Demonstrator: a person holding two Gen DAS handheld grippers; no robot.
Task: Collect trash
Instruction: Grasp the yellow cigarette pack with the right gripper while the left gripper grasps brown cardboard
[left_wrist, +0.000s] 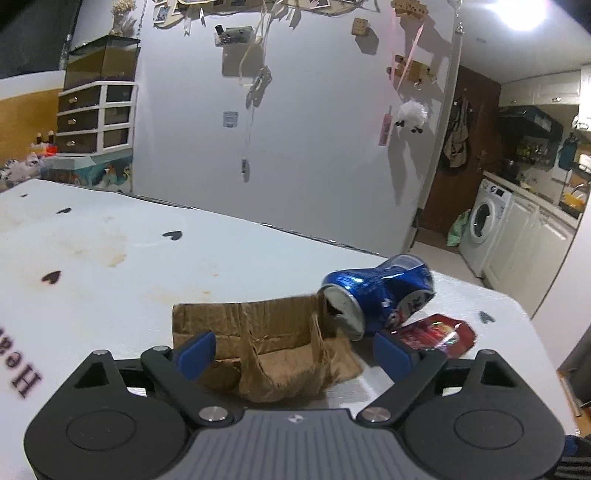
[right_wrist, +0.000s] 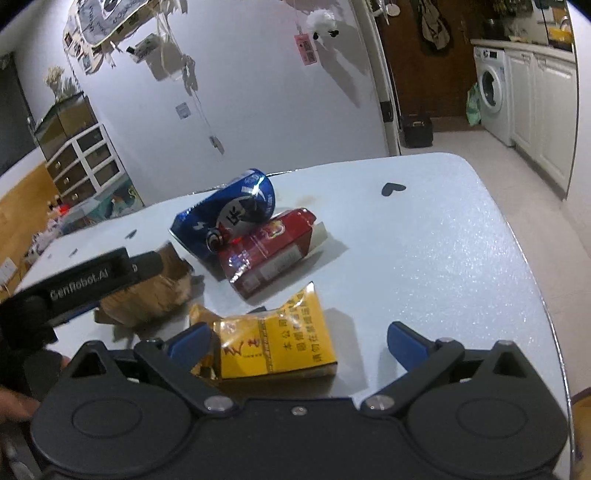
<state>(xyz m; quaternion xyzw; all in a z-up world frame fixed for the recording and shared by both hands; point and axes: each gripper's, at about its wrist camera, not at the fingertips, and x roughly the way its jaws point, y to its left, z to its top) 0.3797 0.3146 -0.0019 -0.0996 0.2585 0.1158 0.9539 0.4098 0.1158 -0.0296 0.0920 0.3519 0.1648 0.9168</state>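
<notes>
Four pieces of trash lie close together on the white tabletop (right_wrist: 443, 236), toward its rounded right-hand corner. Nearest the left tongs (left_wrist: 291, 349) is a torn, crumpled piece of brown cardboard (left_wrist: 280, 354); the tongs stand spread wide with the cardboard between the blue pads, and the pads do not press on it as far as the view shows. The cardboard looks light, soft and limp from creasing, so it will likely fold under a pinch instead of resisting. The raised wall at its back or the folded ridge in the middle offers the best bite; the flat flap lying on the tabletop would be hard to get under.

Just beyond it a dented blue can (left_wrist: 376, 291) lies on its side, its open end touching the cardboard's far right edge. It seems empty and light, its skin smooth and slippery, apt to roll; the crushed waist is the natural place to take it.

A red cigarette pack (right_wrist: 269, 251) lies against the can on the side nearer the tabletop's front edge, glossy with film, stiff enough to be taken across its narrow sides.

The right tongs (right_wrist: 299, 343) are also spread wide, with a yellow cigarette pack (right_wrist: 280, 343) lying between the pads and untouched. It is opened and torn at the top, light, probably half collapsed, so a pinch across its lower, squarer half should hold better.
</notes>
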